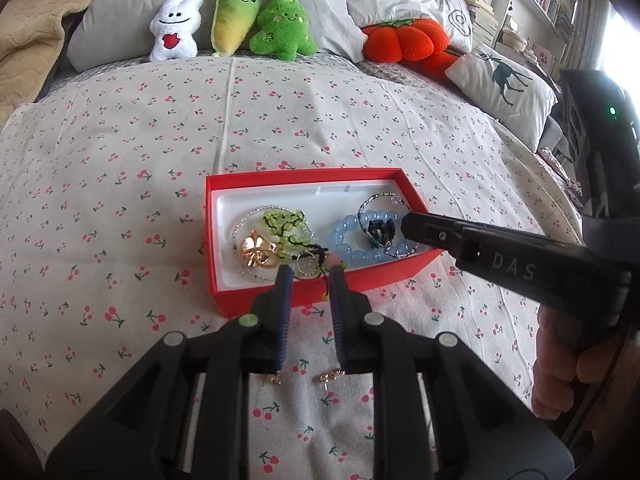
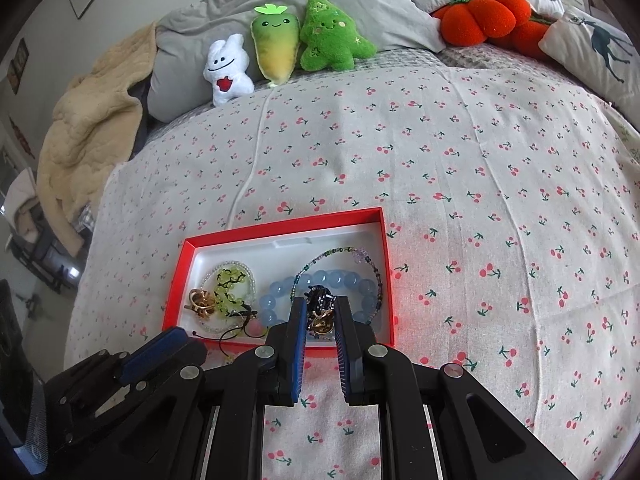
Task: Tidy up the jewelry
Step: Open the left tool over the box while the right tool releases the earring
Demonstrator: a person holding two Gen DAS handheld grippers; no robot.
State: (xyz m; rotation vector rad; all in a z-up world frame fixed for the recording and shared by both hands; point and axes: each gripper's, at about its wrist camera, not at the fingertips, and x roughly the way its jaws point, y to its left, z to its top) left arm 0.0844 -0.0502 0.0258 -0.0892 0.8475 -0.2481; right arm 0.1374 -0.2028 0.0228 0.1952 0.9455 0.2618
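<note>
A red box (image 1: 248, 296) with a white liner lies on the cherry-print bedspread; it also shows in the right wrist view (image 2: 176, 280). It holds a blue bead bracelet (image 1: 340, 240), a green bead bracelet (image 1: 280, 222), gold rings (image 1: 256, 252) and a black clip (image 1: 382, 232). My left gripper (image 1: 310, 272) is open at the box's near edge, over a thin cord piece (image 1: 308, 262). Two gold earrings (image 1: 328, 377) lie on the cloth under it. My right gripper (image 2: 320, 304) is open over the box's right part, with the black clip (image 2: 320, 300) and a gold piece (image 2: 320, 325) between its fingers.
Plush toys (image 1: 224, 20) and an orange pumpkin cushion (image 1: 404, 40) stand at the far edge against grey pillows. A beige blanket (image 2: 88, 128) hangs at the left. A deer-print pillow (image 1: 504, 80) lies at the right.
</note>
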